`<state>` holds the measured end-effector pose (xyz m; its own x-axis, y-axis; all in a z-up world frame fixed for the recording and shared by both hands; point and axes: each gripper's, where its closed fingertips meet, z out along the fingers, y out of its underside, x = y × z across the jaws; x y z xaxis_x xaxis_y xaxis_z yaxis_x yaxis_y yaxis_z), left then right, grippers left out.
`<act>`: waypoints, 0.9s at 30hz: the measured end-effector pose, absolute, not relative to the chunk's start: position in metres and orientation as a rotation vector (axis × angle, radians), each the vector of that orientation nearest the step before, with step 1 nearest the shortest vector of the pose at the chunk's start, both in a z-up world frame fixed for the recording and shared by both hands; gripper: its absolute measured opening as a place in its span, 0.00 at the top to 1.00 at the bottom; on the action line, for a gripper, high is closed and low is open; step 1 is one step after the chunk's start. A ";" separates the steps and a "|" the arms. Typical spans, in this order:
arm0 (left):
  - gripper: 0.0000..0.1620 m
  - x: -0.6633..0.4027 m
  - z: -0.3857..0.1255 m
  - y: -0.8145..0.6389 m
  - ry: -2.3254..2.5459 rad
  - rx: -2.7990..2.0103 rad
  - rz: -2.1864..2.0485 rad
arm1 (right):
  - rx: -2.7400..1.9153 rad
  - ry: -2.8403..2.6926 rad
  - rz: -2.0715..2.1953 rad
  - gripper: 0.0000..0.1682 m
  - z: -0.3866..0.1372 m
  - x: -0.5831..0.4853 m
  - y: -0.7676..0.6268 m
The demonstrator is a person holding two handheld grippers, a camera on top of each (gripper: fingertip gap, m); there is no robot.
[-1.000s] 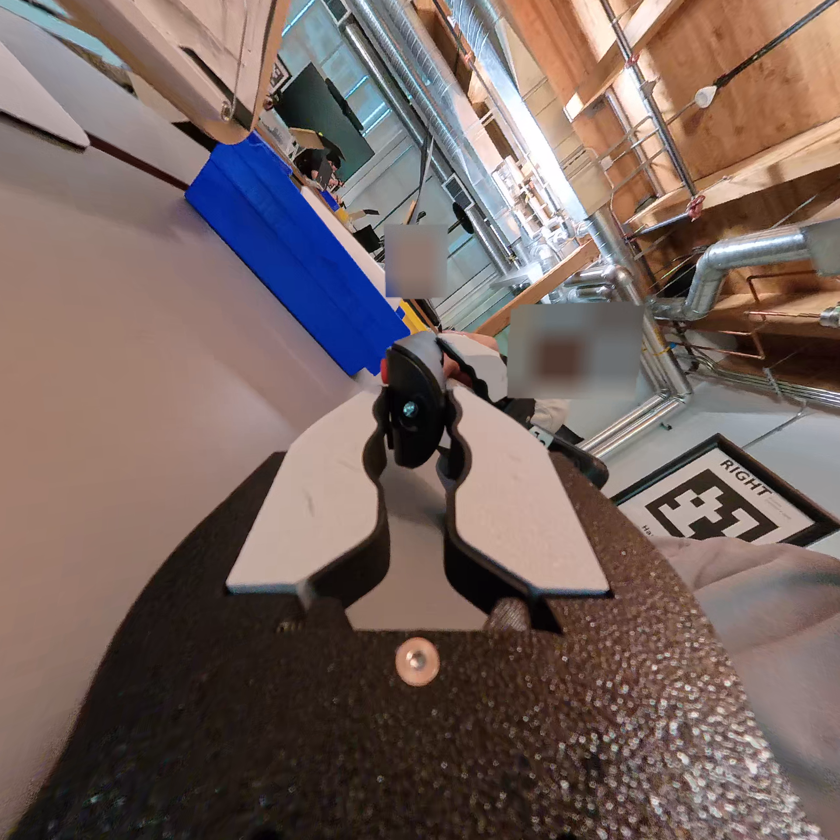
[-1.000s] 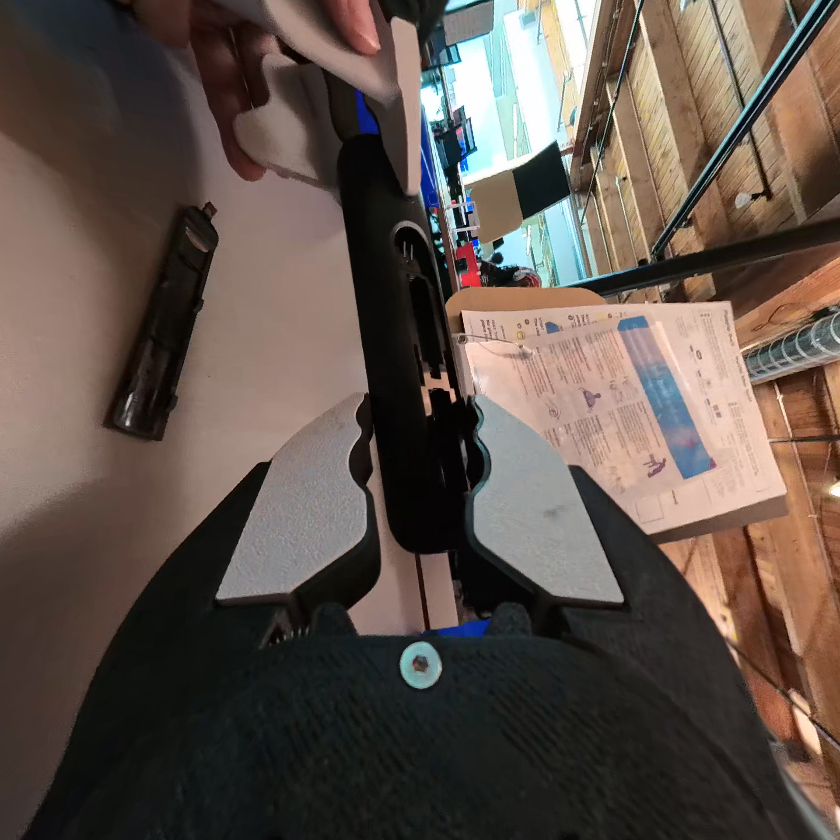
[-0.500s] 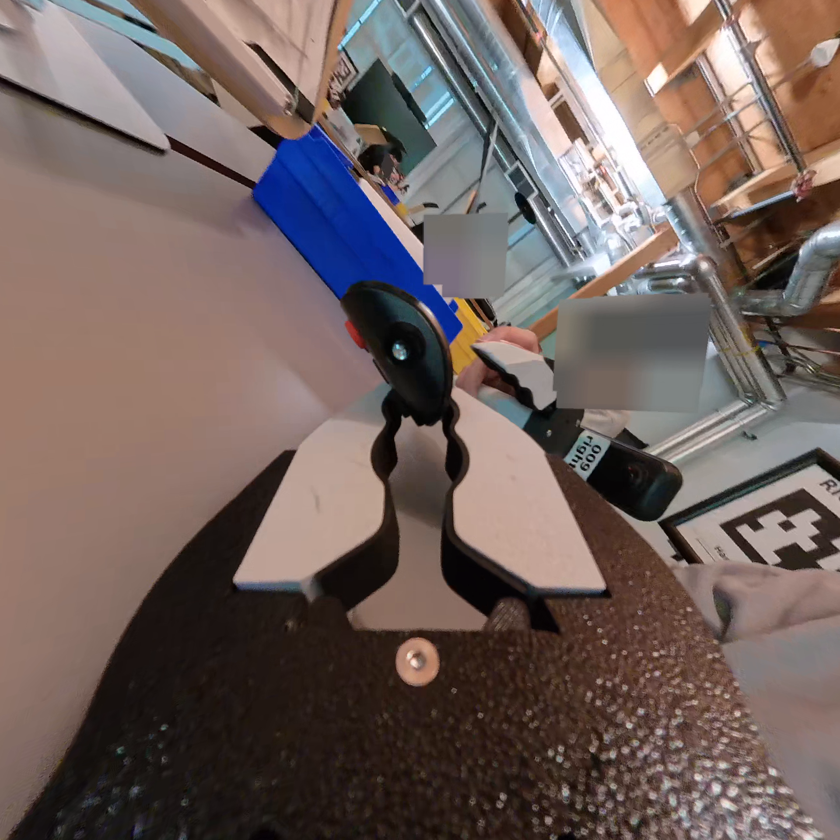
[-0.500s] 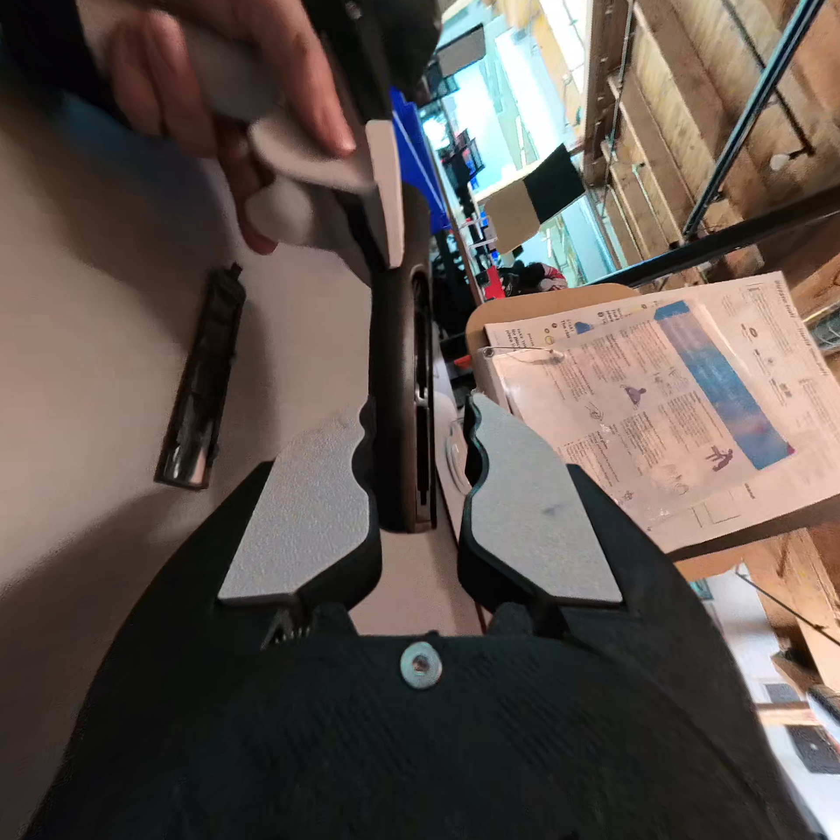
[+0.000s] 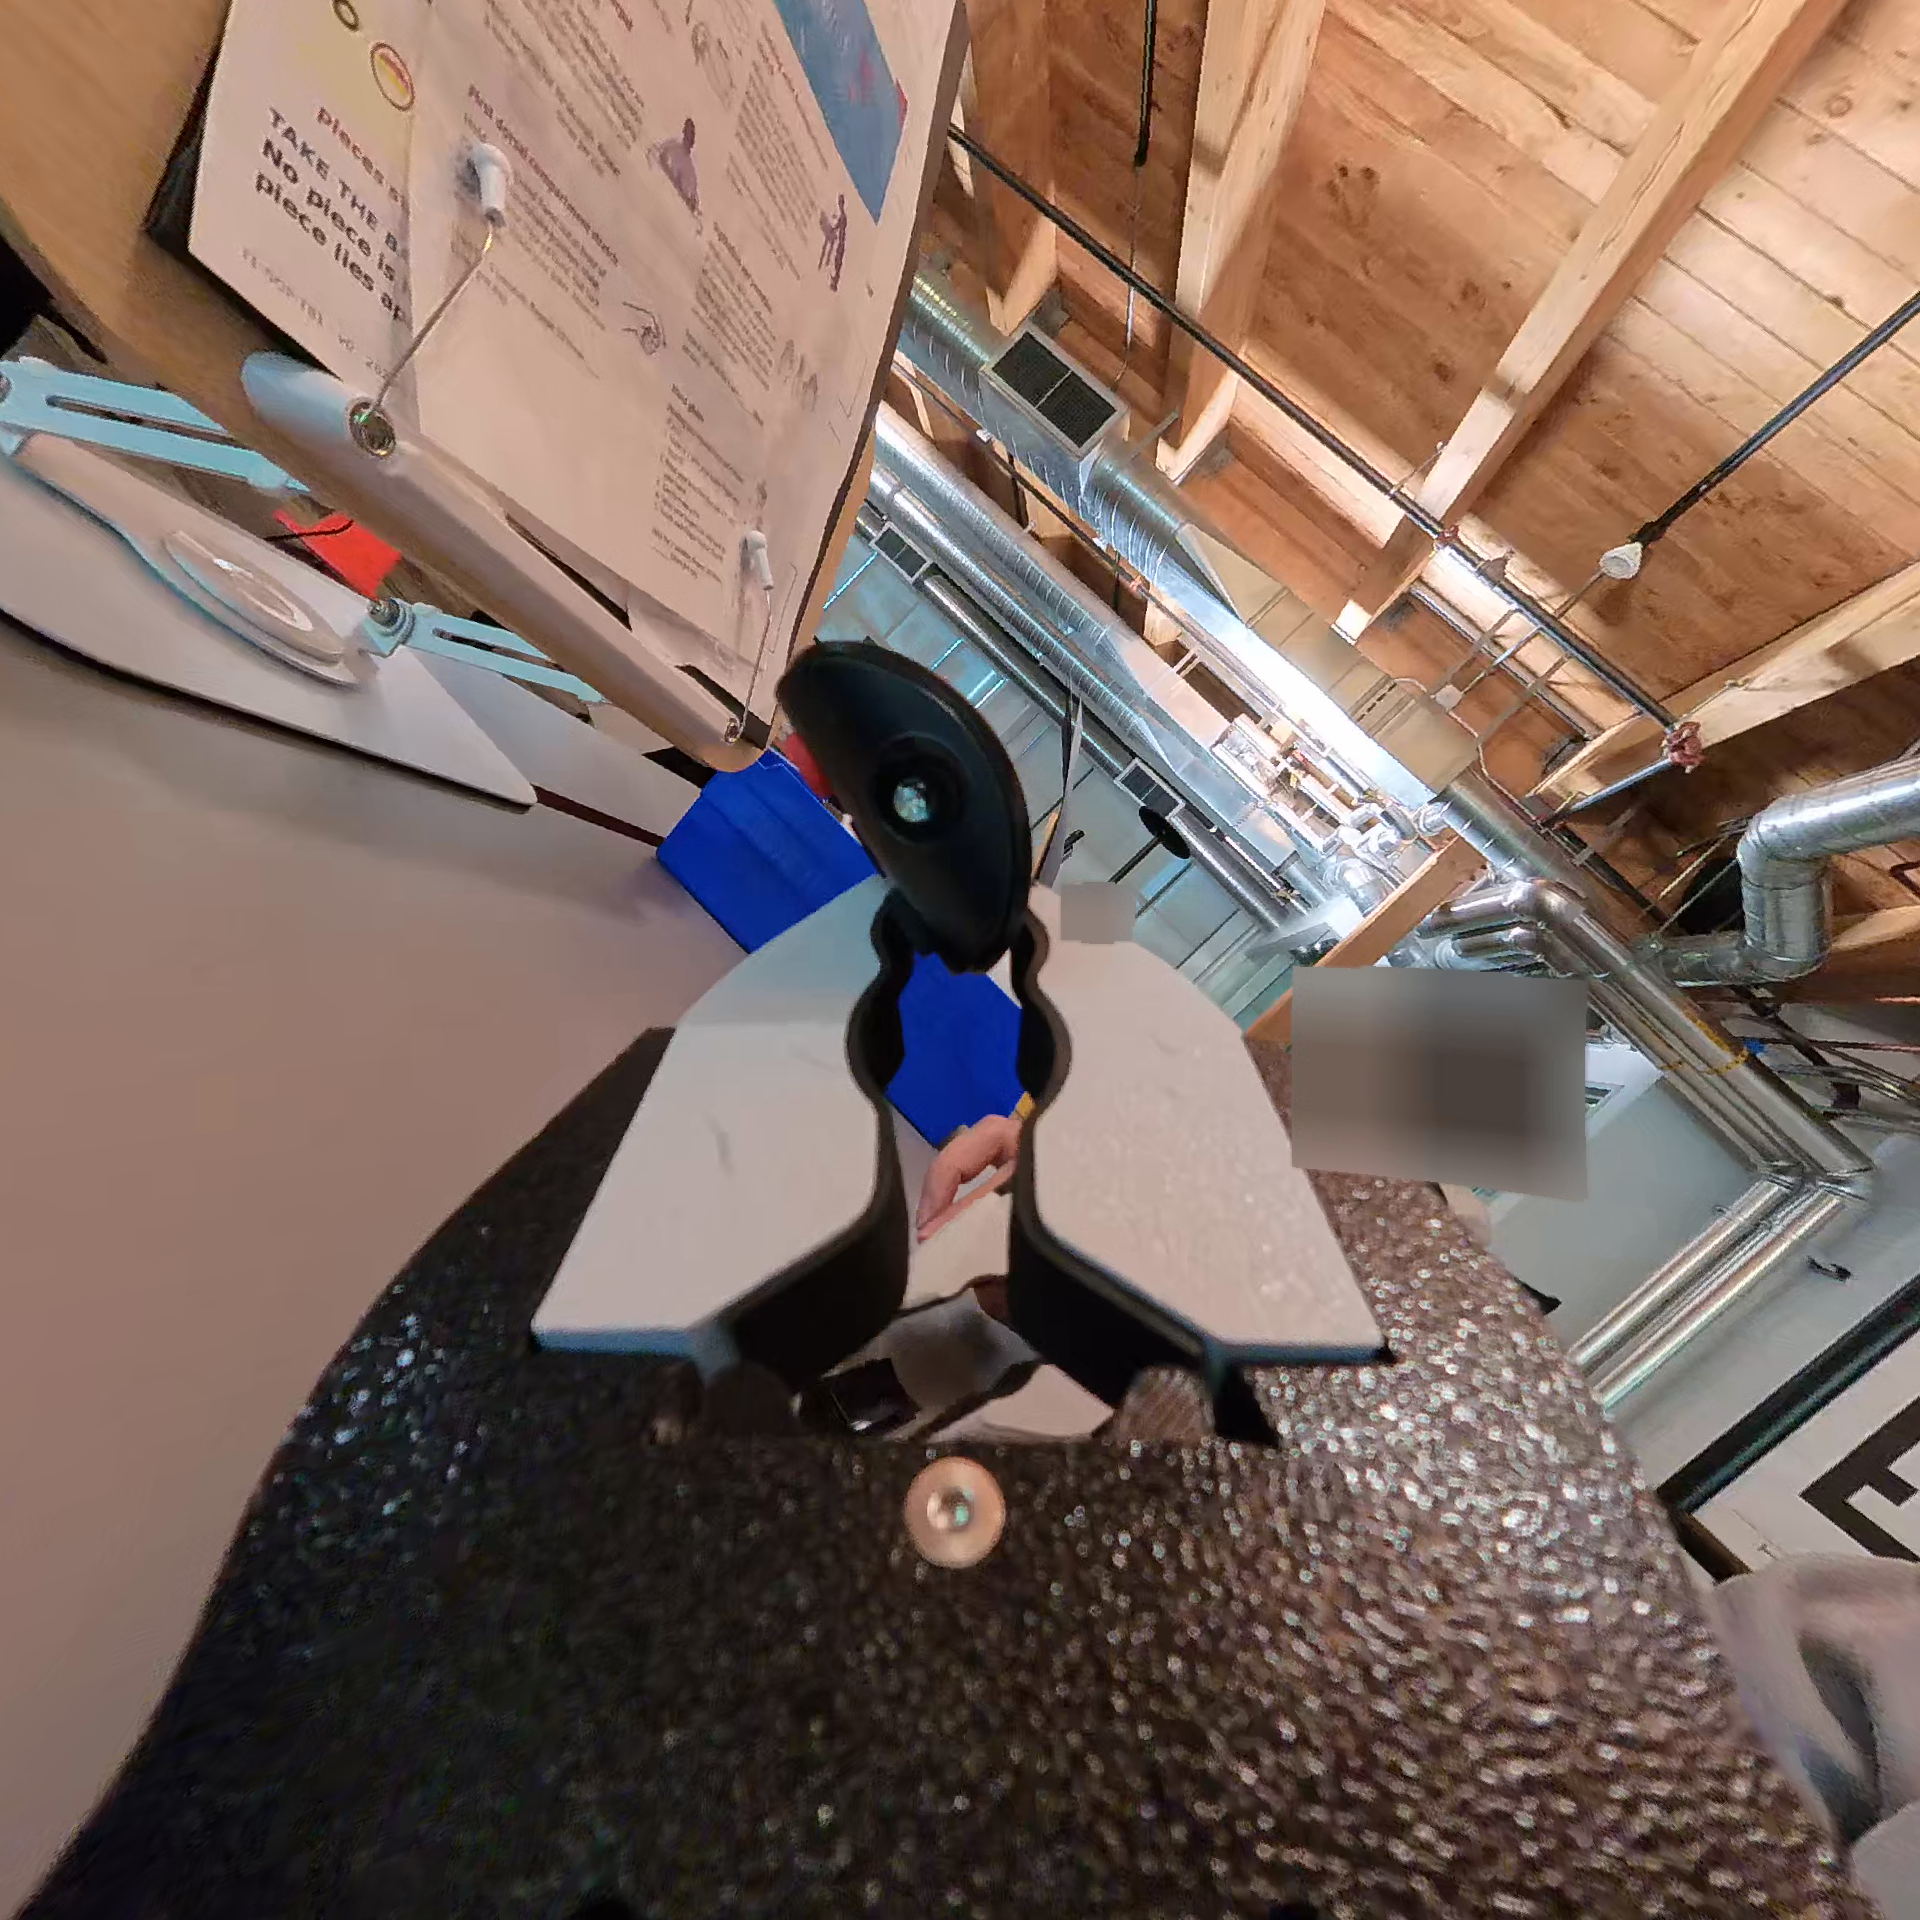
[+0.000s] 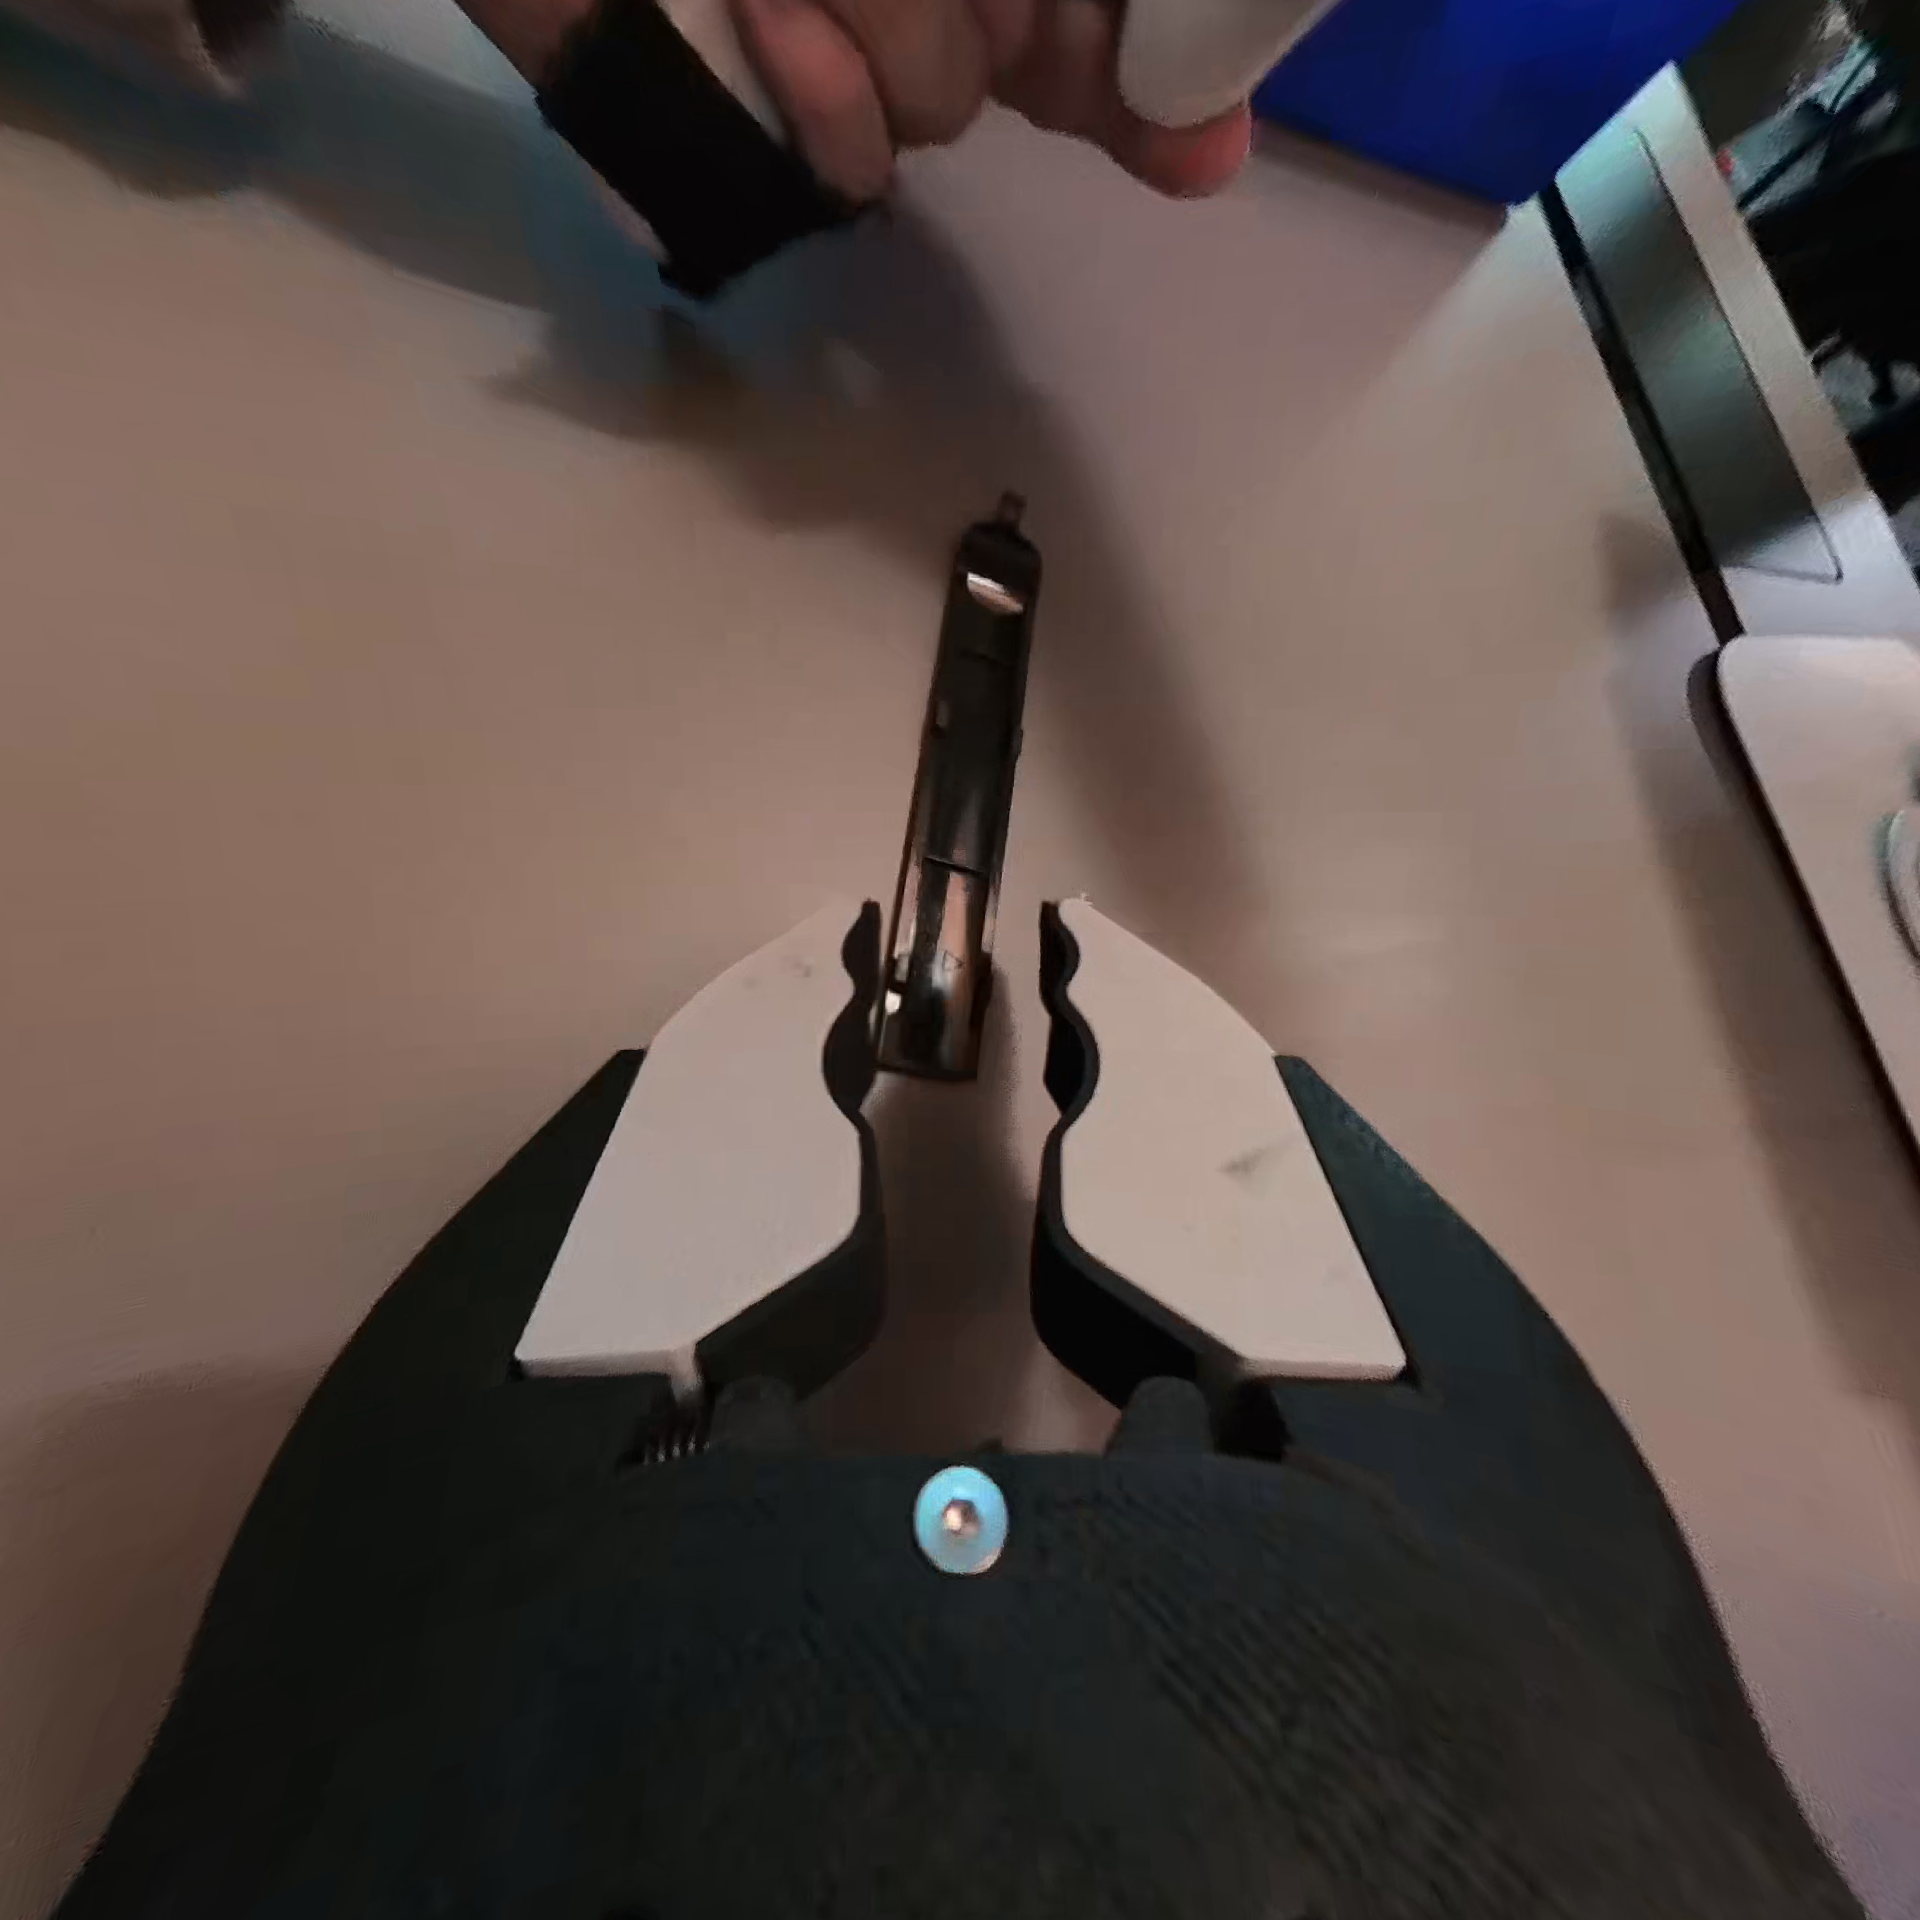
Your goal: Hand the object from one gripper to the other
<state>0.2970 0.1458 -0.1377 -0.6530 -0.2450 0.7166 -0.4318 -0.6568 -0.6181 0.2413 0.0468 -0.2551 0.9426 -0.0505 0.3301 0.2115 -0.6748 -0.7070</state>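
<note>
Table (image 6: 416,727): a pale, bare surface carries the scene; the right tool looks down on it, the left tool looks across it and up toward the wooden ceiling.
Board (image 5: 582,312): a board with paper sheets stands at the far edge of the table, behind the object in the left view.
Left tool (image 5: 961,935): its fingers are pressed together on the object, only at the very tips, so the object stands out in front of the camera and its other parts stay free.
Right tool (image 6: 961,914): its fingers stand apart and hold nothing; I judge the object now rests with the left tool alone.
Object (image 5: 914,800): a black piece with a rounded end and a screw in its face, in the air above the table. Its long axis seems to run away from the left tool and a little to the left; the rounded end points toward the board. How long it is I cannot tell.
Part (image 6: 961,790): a thin dark piece lies flat on the table, its near end between the right tool's open tips without touching them. Its long axis goes straight away from the camera.
Hand (image 6: 997,83): blurred, at the top edge.
</note>
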 end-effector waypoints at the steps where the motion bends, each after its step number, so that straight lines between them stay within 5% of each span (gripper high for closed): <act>1: 0.89 0.297 -0.138 0.145 -1.248 1.250 2.461 | -2.303 -0.102 -0.390 0.90 -0.258 0.240 0.044; 4: 0.89 0.296 -0.137 0.143 -1.259 1.237 2.463 | -2.372 -0.072 -0.320 1.00 -0.265 0.237 0.038; 19: 0.89 0.293 -0.132 0.141 -1.278 1.183 2.487 | -2.287 0.092 -0.272 1.00 -0.244 0.249 0.025; 23: 0.89 0.292 -0.133 0.138 -1.281 1.171 2.478 | -2.349 0.141 -0.317 0.83 -0.261 0.259 0.020; 27: 0.89 0.290 -0.129 0.138 -1.274 1.145 2.488 | -2.330 0.222 -0.201 0.86 -0.263 0.256 0.021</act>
<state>0.2899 0.1378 -0.1288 -0.7063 -0.2192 0.6732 -0.4180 -0.6383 -0.6464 0.2563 0.0211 -0.2633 0.9724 -0.2204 0.0770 -0.0987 -0.6869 -0.7200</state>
